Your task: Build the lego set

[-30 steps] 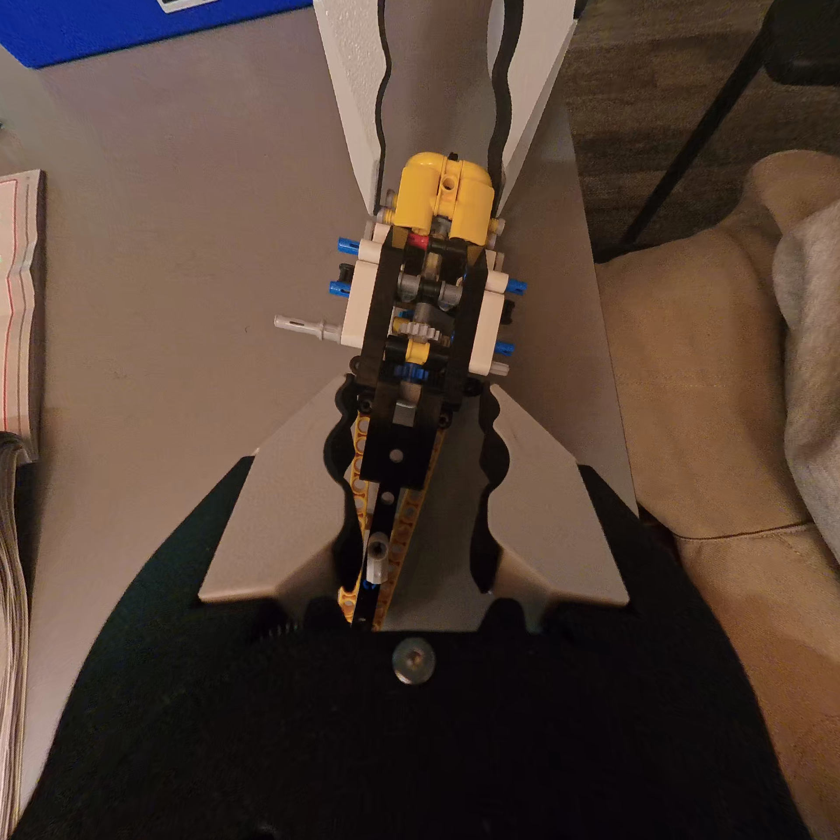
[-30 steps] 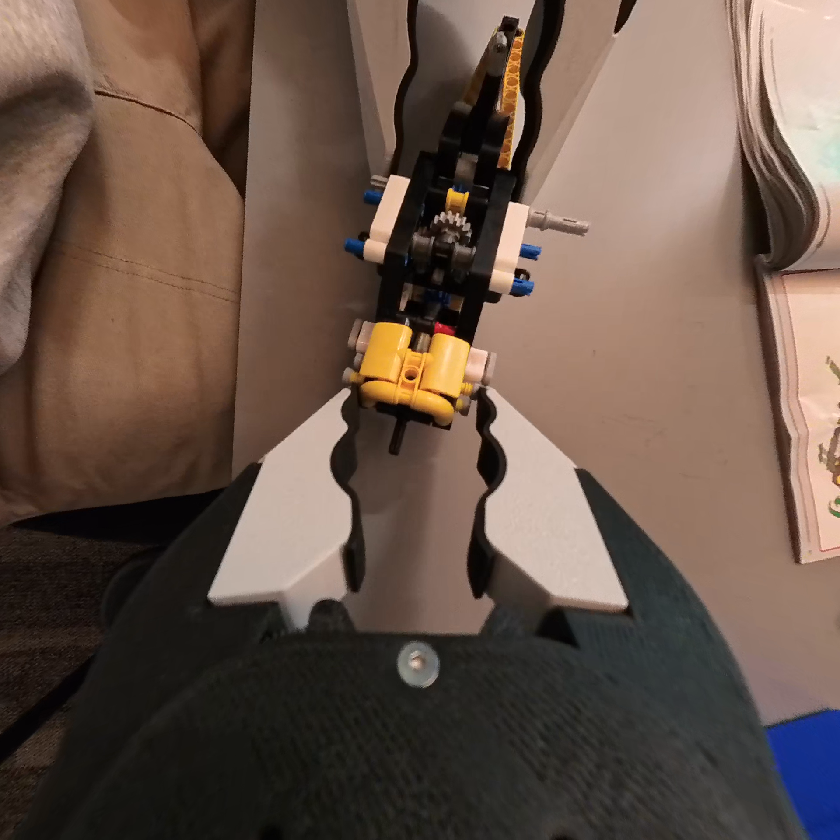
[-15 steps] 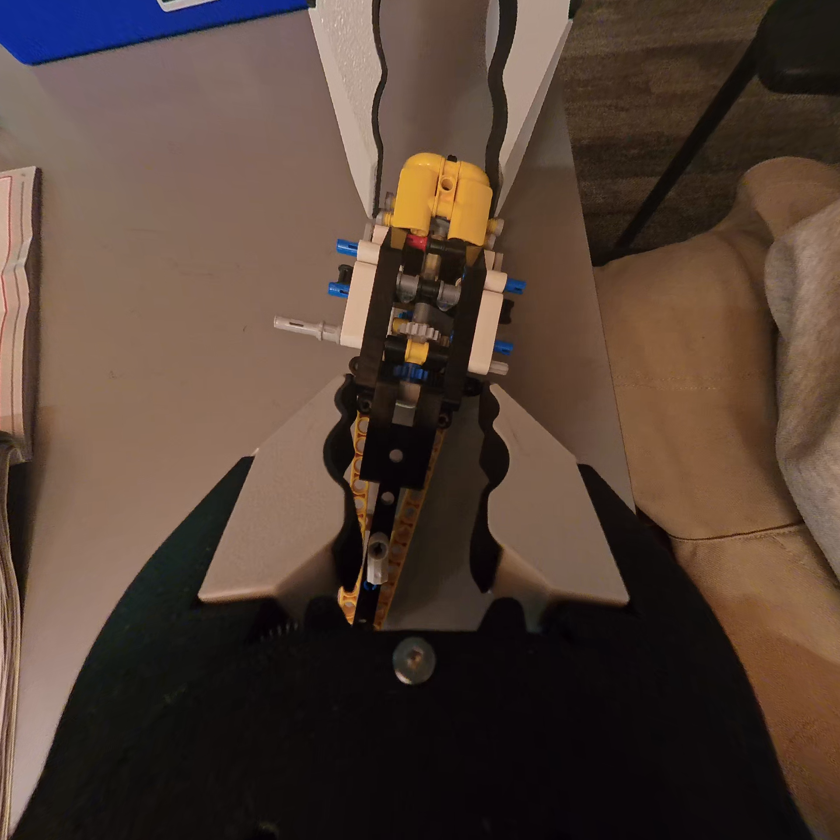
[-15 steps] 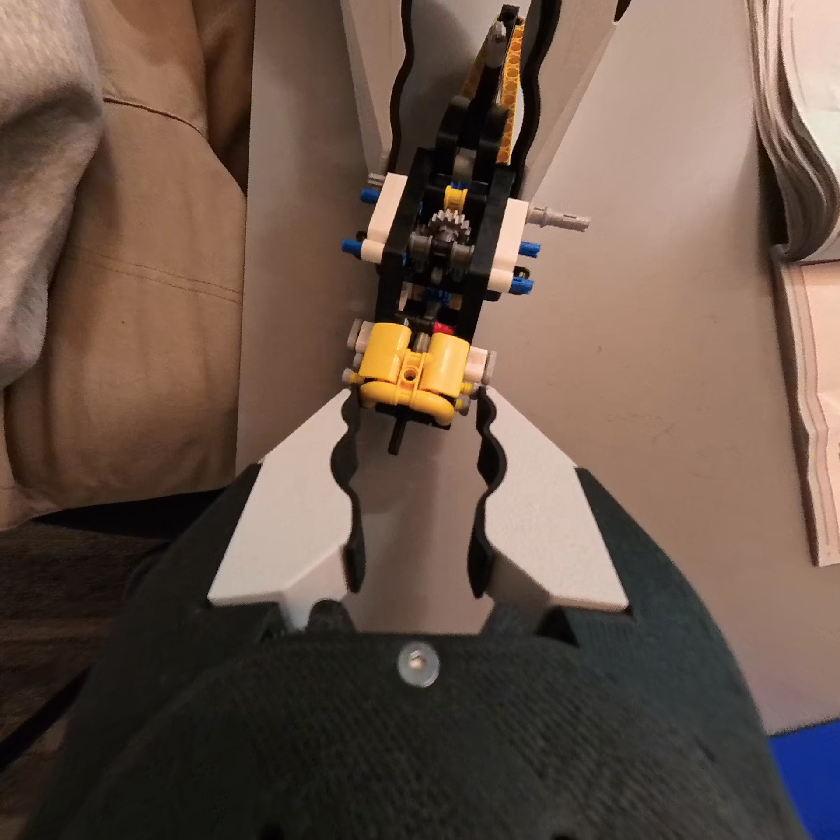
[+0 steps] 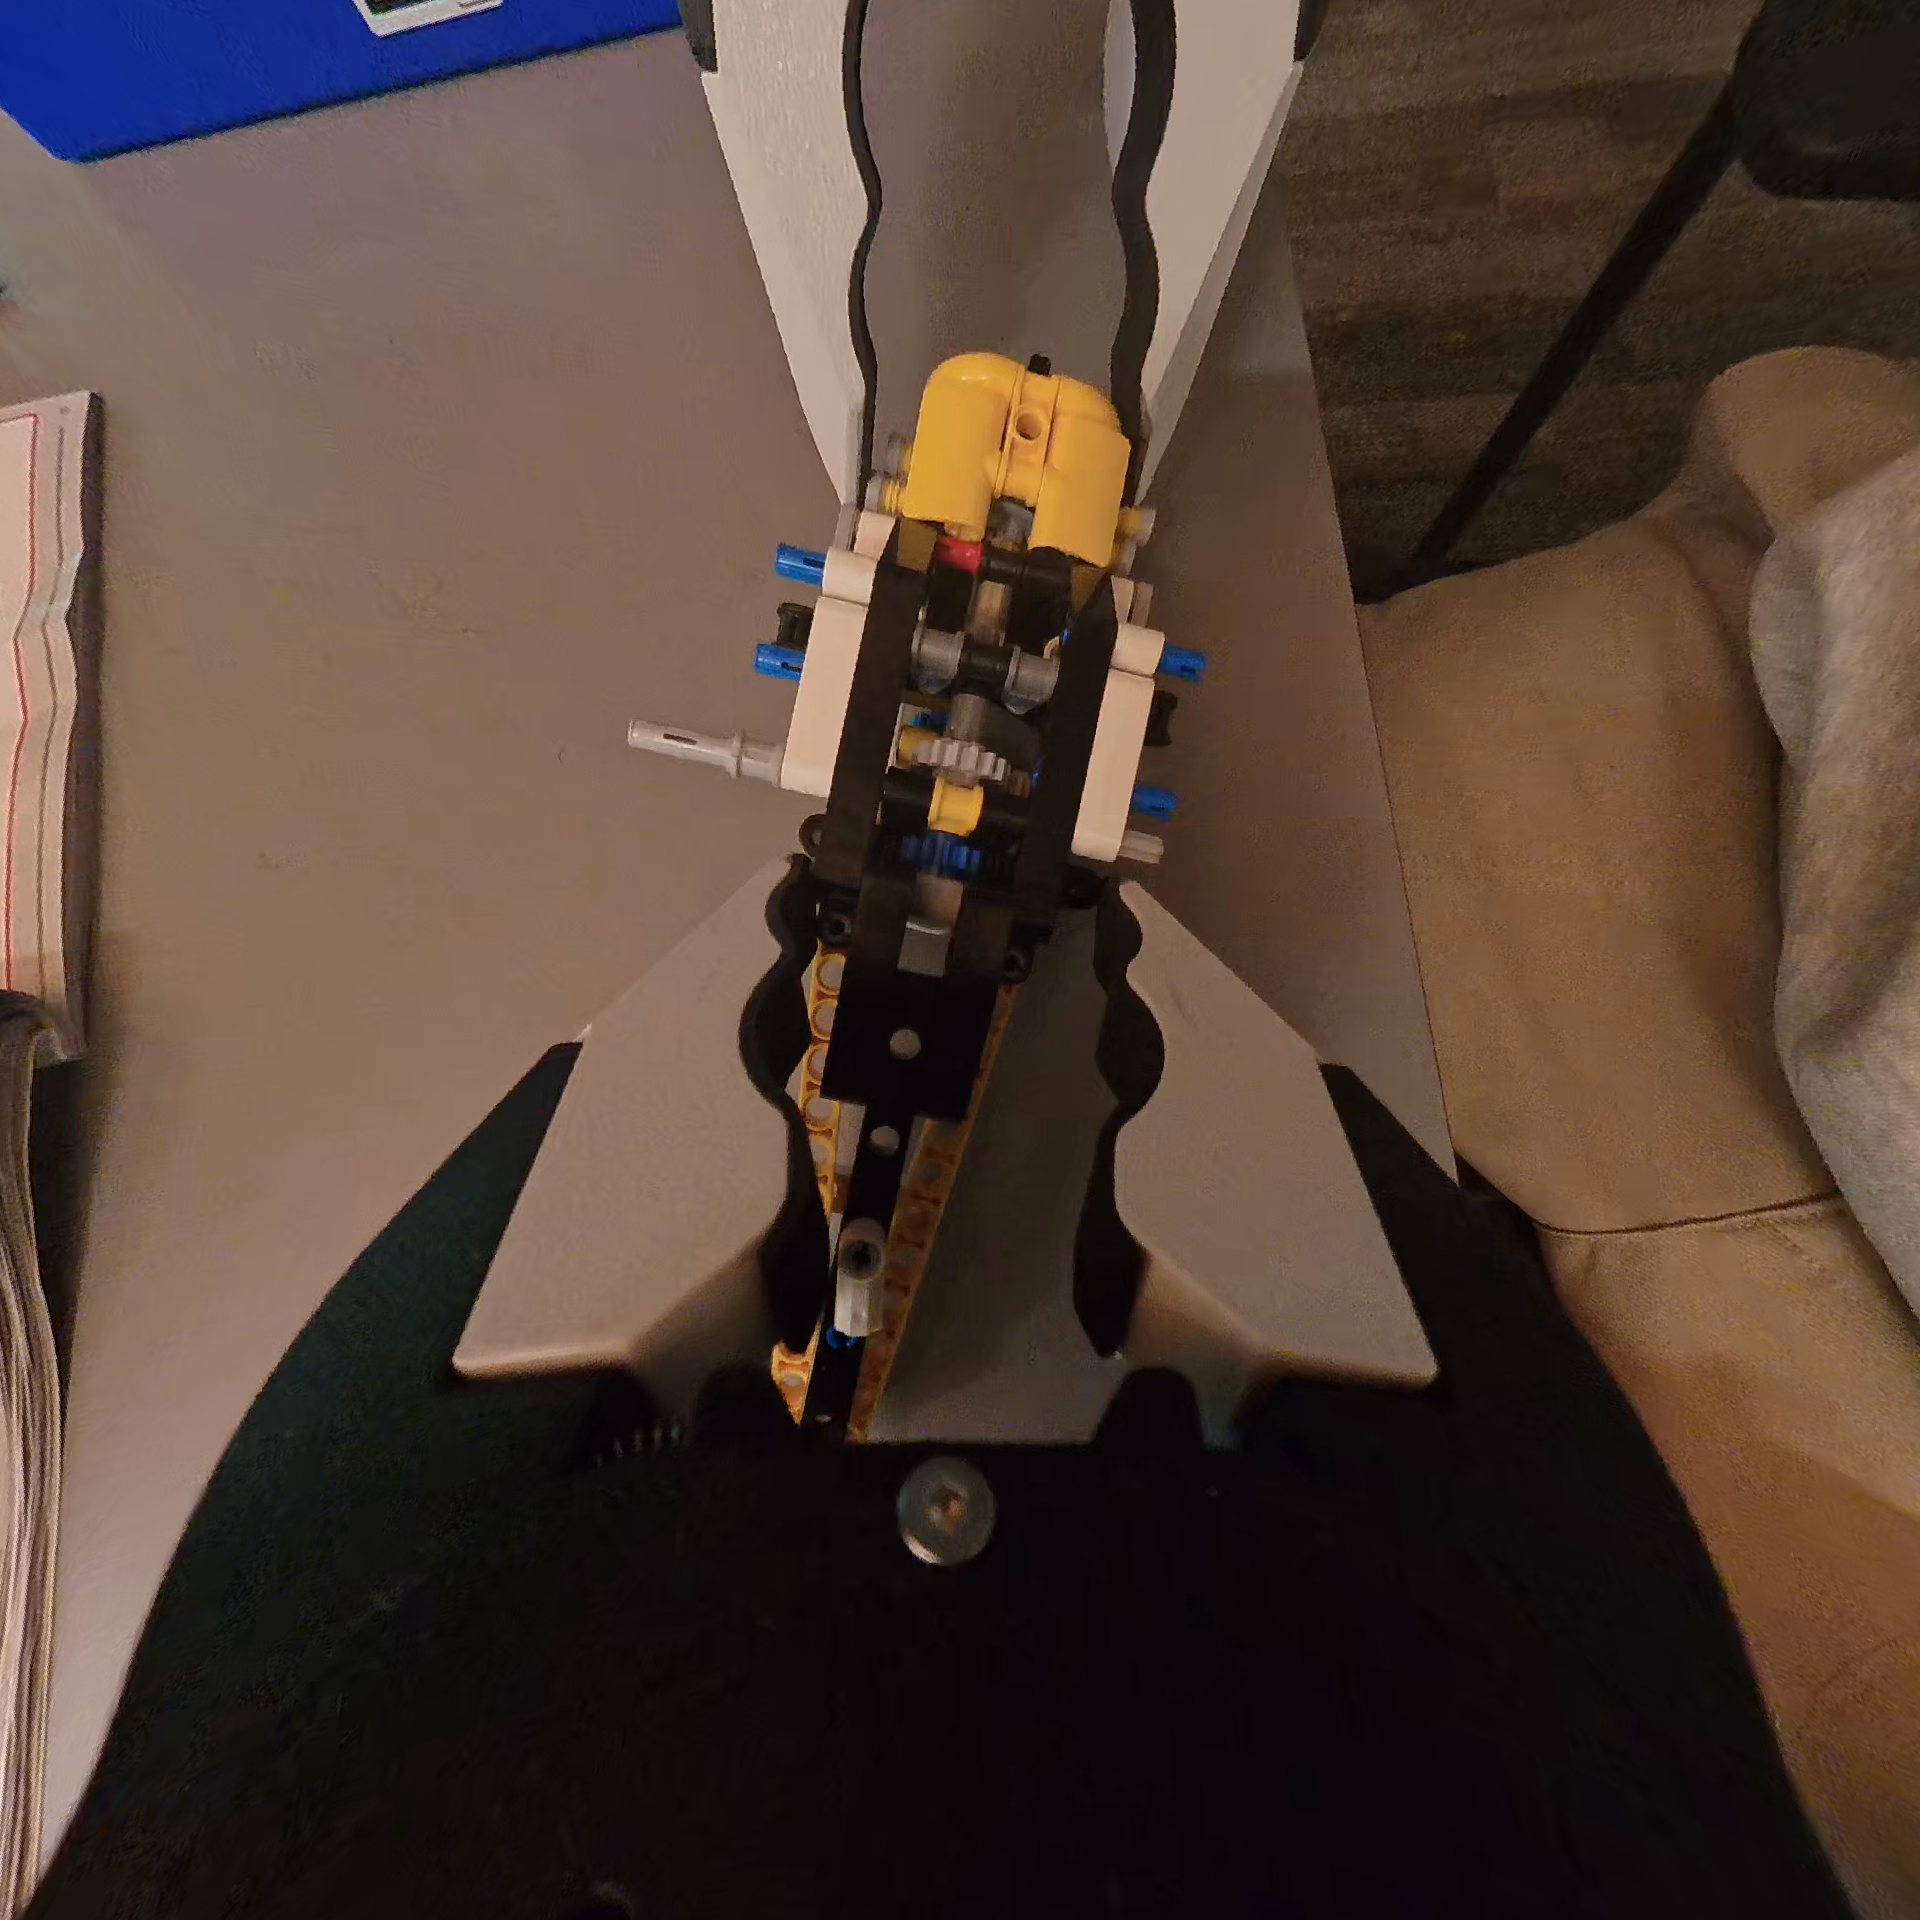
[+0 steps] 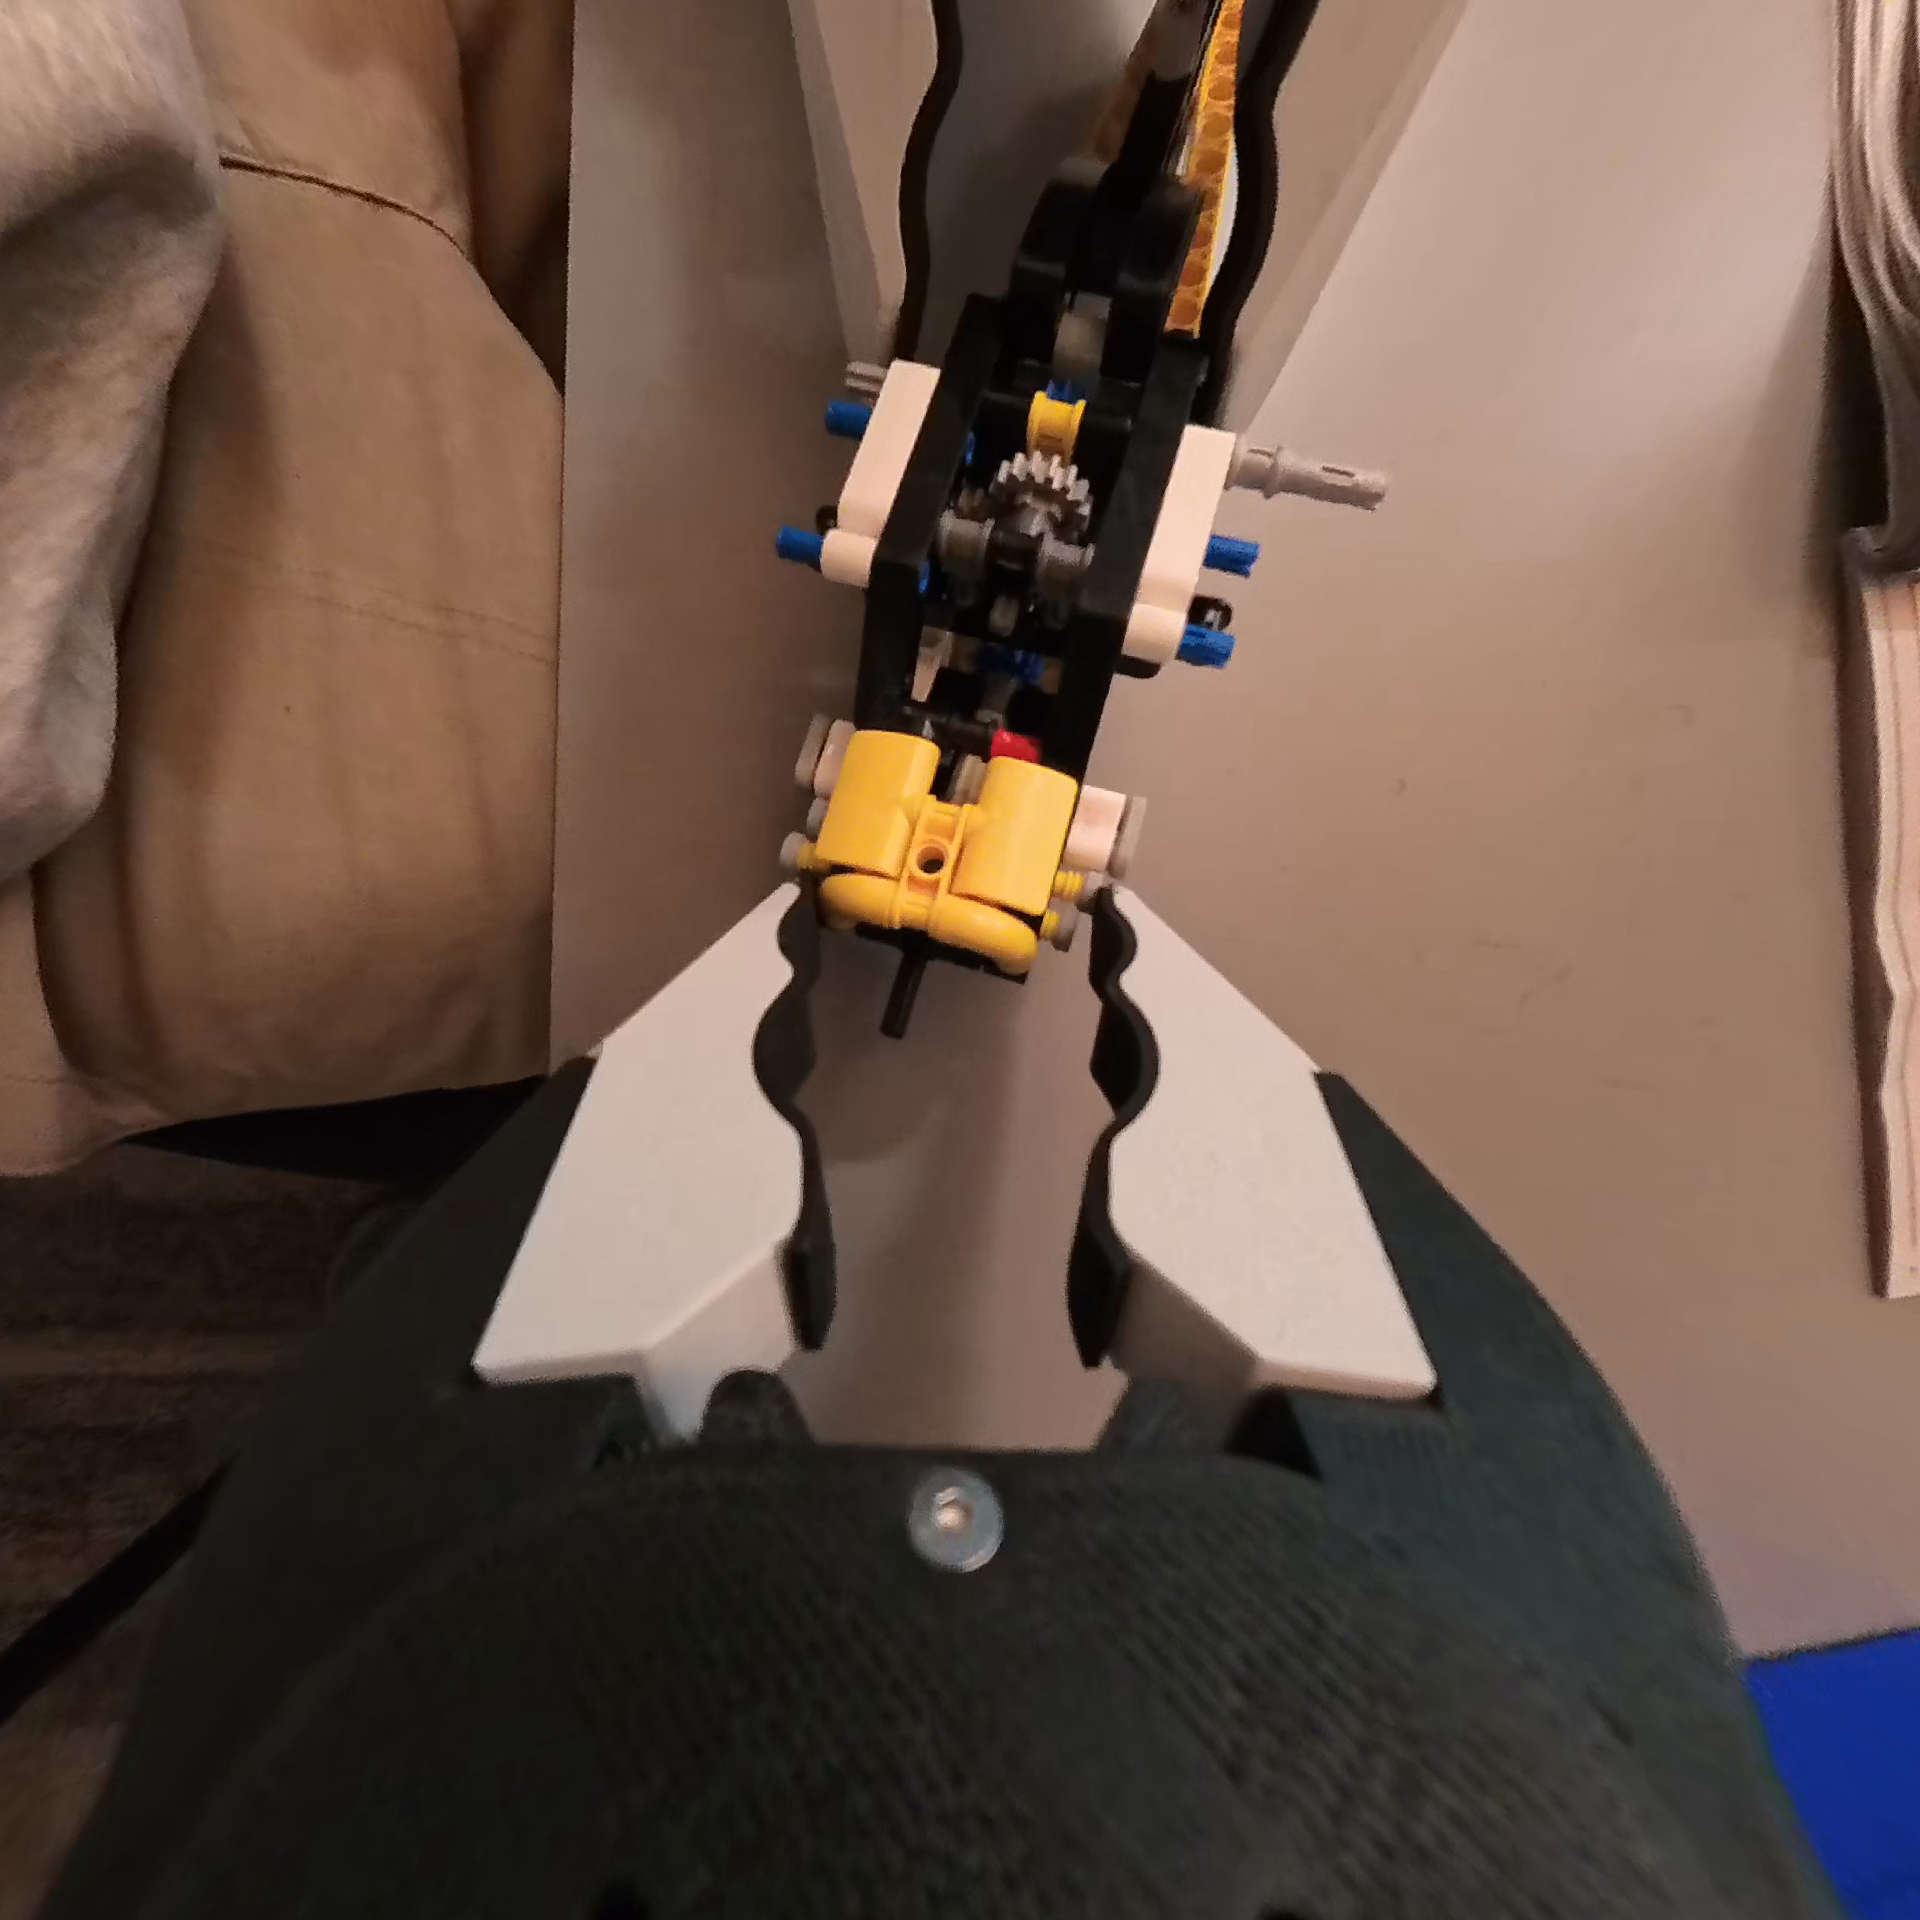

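Note:
A lego model [image 5: 966, 727] with a black frame, white side panels, blue pins, grey gears and a yellow block at one end is held in the air over the grey table [image 5: 416, 520]. My left gripper [image 5: 951, 894] is shut on its black frame end, and a yellow-and-black beam runs back between the fingers. My right gripper [image 6: 940, 899] is shut on the yellow block [image 6: 935, 852] at the opposite end. The two grippers face each other. The model also shows in the right wrist view [image 6: 1018, 582]. A grey axle pin [image 5: 696, 743] sticks out of one side.
An open instruction booklet [image 5: 42, 707] lies at the table's side and also shows in the right wrist view [image 6: 1881, 935]. A blue box [image 5: 260, 62] lies at the far corner. A beige couch cushion [image 5: 1610, 935] with a grey blanket [image 5: 1849, 727] borders the table. A black chair leg [image 5: 1579, 312] stands behind. My hands' fingertips stand some 8 cm from each other.
Both grips are unchanged. The background slides a little: in the right wrist view the booklet drifts toward the right edge, so the held model has shifted slightly toward the couch side.

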`<move>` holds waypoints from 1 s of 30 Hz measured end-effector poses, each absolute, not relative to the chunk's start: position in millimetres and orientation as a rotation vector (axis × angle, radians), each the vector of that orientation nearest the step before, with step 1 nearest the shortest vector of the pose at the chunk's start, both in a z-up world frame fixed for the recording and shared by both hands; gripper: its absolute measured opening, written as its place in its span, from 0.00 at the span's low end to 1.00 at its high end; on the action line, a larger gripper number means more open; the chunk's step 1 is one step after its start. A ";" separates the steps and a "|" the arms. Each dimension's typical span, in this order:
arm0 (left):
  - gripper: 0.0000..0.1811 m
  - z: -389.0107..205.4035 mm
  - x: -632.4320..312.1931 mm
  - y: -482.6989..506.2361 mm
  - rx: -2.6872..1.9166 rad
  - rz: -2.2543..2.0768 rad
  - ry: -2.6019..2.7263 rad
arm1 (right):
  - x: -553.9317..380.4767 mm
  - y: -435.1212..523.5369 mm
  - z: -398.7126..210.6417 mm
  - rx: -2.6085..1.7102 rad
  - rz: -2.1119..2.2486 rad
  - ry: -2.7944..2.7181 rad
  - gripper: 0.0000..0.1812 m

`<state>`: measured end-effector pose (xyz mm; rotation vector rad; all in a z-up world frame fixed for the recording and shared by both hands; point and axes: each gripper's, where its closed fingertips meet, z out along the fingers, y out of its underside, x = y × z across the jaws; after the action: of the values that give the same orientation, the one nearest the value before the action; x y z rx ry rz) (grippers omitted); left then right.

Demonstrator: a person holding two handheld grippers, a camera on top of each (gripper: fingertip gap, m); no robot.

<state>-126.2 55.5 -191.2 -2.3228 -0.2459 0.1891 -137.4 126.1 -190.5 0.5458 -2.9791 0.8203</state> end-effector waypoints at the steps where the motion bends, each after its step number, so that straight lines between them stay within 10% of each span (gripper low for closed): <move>1: 0.29 -191.1 -126.3 55.5 -2.321 0.187 -0.248 | -137.7 126.3 -190.6 0.554 0.807 -2.982 0.28; 30: 0.29 -191.0 -125.1 55.1 -2.325 0.180 -0.246 | -136.7 125.1 -190.7 0.549 0.832 -2.962 0.28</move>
<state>-125.1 55.1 -191.0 -2.3254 -0.2457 0.1797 -136.7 125.1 -190.7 0.5488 -2.9619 0.8318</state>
